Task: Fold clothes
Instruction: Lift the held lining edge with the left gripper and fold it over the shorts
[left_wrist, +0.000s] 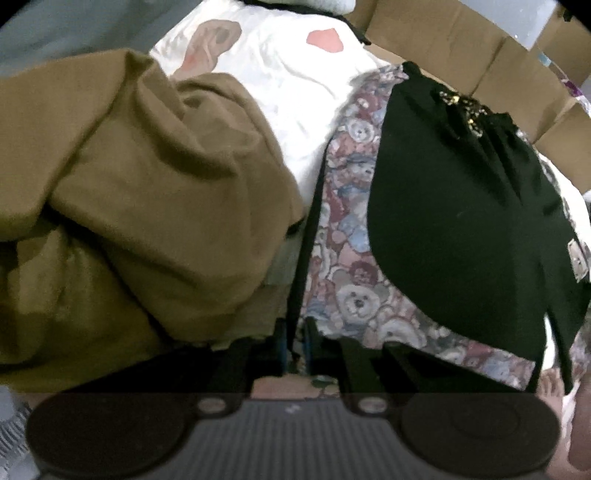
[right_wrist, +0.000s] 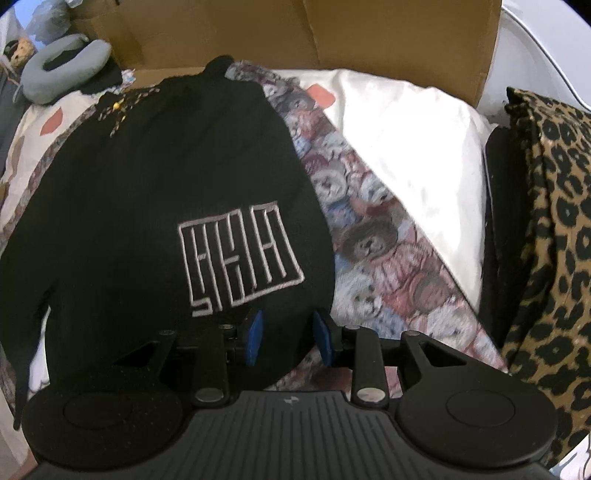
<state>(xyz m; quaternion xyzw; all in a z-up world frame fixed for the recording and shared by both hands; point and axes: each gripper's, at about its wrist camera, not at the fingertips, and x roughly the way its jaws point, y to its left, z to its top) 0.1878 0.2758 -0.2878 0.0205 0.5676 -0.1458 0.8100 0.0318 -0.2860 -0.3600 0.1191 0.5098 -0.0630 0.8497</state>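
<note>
In the left wrist view a bunched olive-brown garment (left_wrist: 140, 192) fills the left side. A black garment (left_wrist: 454, 221) lies to the right on a teddy-bear print cloth (left_wrist: 351, 236). My left gripper (left_wrist: 294, 338) is at the bottom centre with its jaws nearly together, shut on a thin black strip of fabric (left_wrist: 308, 236) that runs up between the olive garment and the bear cloth. The olive folds partly cover its left finger. In the right wrist view the black garment (right_wrist: 147, 192) shows a grey outlined logo (right_wrist: 240, 254). My right gripper (right_wrist: 288, 338) stands open over its near hem, blue pads (right_wrist: 255, 334) apart.
Everything lies on a white sheet (left_wrist: 288, 96) with pink and tan prints. Cardboard box walls (right_wrist: 388, 40) stand behind. A leopard-print fabric (right_wrist: 554, 240) is piled at the right, and a grey neck pillow (right_wrist: 62, 70) sits at the far left.
</note>
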